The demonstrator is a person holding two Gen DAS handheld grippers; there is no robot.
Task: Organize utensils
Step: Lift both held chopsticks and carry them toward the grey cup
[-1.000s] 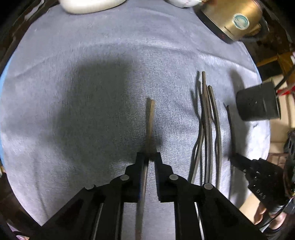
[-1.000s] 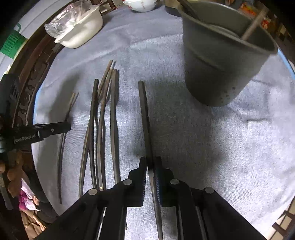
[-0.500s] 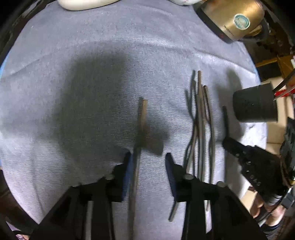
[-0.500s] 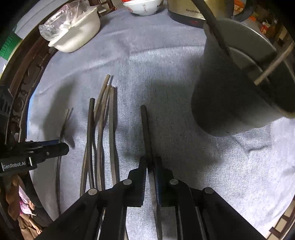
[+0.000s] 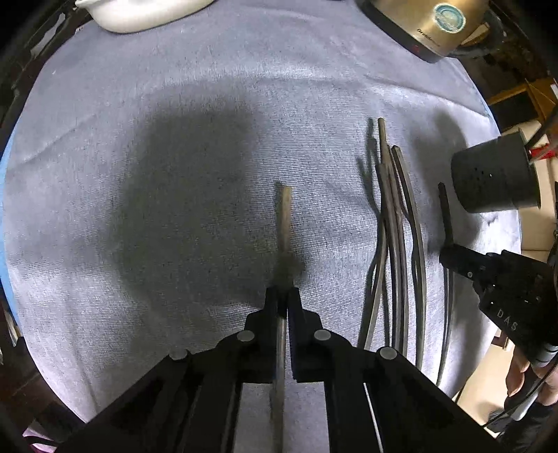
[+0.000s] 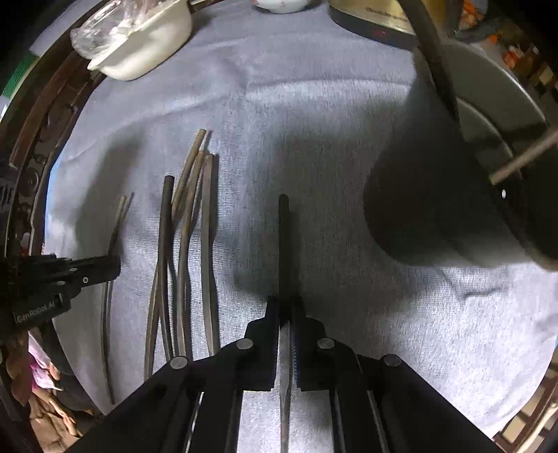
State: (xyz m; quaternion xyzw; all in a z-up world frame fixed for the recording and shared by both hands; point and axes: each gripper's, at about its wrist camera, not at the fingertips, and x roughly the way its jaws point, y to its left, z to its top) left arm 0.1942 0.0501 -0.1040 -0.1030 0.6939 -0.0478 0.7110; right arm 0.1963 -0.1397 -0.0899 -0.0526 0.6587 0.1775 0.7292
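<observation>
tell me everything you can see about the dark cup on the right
The dark cup is a matte, charcoal-grey round holder that looks like plastic, with small holes dotting its wall. It stands on the grey cloth at the table's right edge, right of the loose chopsticks. In the right wrist view it looms large, open-topped, with a dark utensil handle and a lighter stick leaning out of it. Neither gripper touches it.

A round desk (image 5: 104, 146) covered in a grey-blue cloth (image 6: 314, 115). A loose bunch of dark chopsticks (image 6: 185, 244) lies on it, side by side. A dark perforated holder (image 5: 495, 181) stands to their right. At the far edge sit a white dish (image 6: 146, 52) and a gold kettle (image 5: 429, 24).
</observation>
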